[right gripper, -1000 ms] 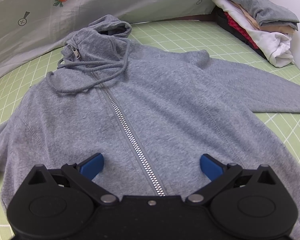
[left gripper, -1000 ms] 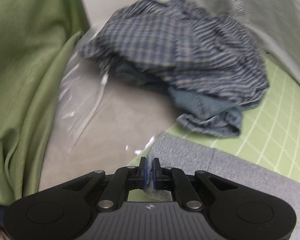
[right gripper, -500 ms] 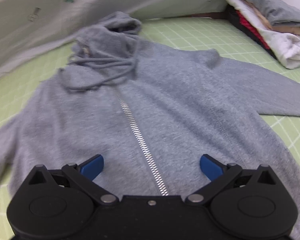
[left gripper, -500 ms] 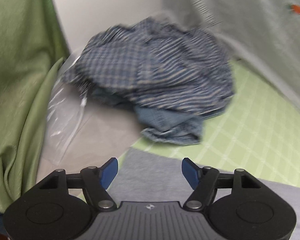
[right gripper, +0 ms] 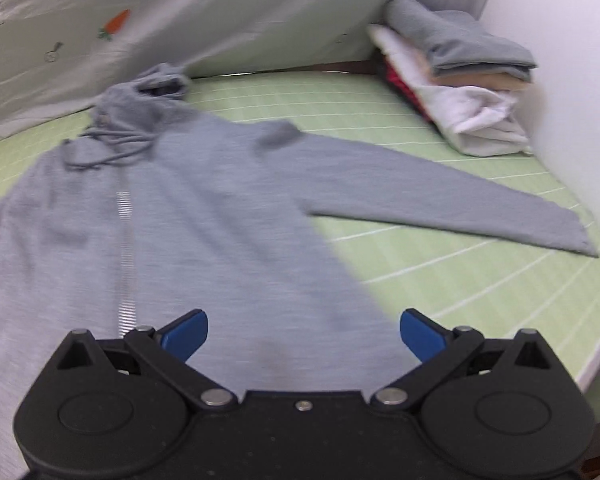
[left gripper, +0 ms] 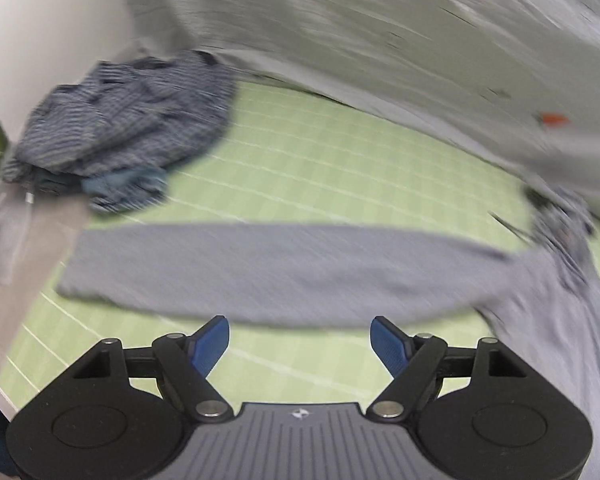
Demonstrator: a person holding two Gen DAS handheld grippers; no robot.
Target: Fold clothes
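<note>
Spreading across the green grid mat (right gripper: 440, 280), the grey hoodie (right gripper: 220, 220) lies face up, zipper running down its front, and it is the landmark for everything else. A second ago the left tool (left gripper: 299, 334) was pinched shut on the sleeve end of that hoodie, hard up against the crumpled checked shirt; now it has let go and pulled away, so the whole left sleeve (left gripper: 260, 272) shows stretched straight out from the hoodie's body, flat on the mat. Its jaws are opening, wide apart, nothing between them. That reads as the laying-out step finished: both sleeves are extended and the folding proper can begin.

The right tool (right gripper: 303, 330) hangs over the hoodie's lower hem, jaws wide, gripping nothing. It has swung toward the hoodie's right side, bringing the right sleeve (right gripper: 460, 204) fully into sight, angled out and flat.

Beyond the left sleeve's cuff sits the heap of checked shirt (left gripper: 120, 128), not yet folded. Past the right sleeve, against the wall, is the stack of folded clothes (right gripper: 460, 80), a grey piece on top. No baskets or bins show; the piles sit on the mat itself. Behind the hood hangs a pale carrot-print sheet (right gripper: 220, 12).
</note>
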